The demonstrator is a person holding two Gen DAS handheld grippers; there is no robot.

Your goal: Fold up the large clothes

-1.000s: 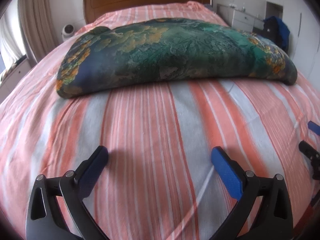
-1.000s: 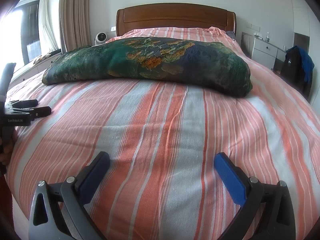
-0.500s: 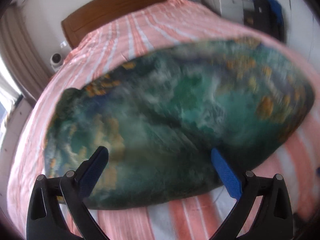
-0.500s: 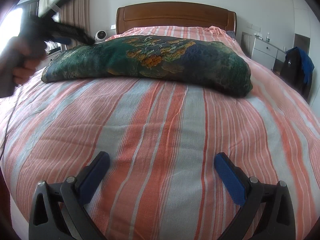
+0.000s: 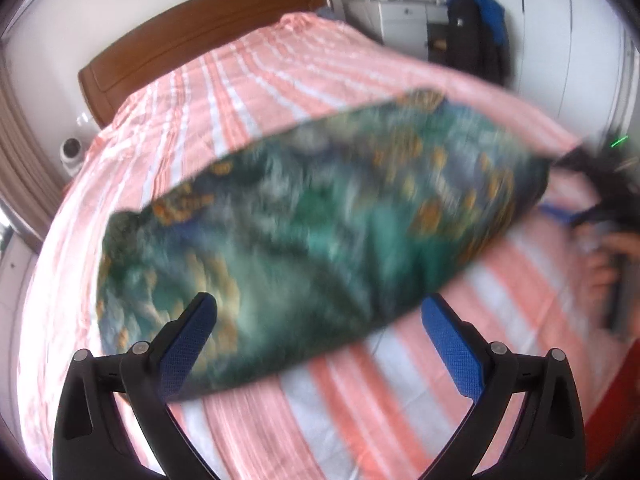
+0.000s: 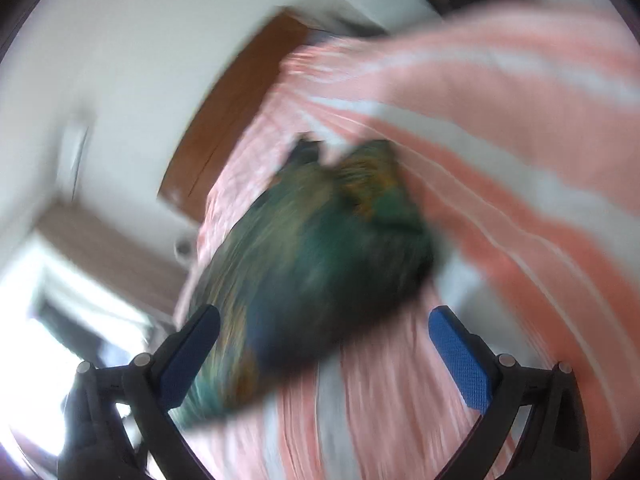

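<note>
Your left tongs and right tongs both stand released, tilted above the bed. Ahead of both lies the folded garment, green-blue with orange patches, blurred. Its long axis runs crosswise before your left tongs.

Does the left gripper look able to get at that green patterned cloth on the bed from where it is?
Probably yes. The left gripper is open, the green patterned cloth lies right ahead of its fingers on the striped bedspread, and nothing stands between them. The picture is blurred, so contact is unclear.
</note>
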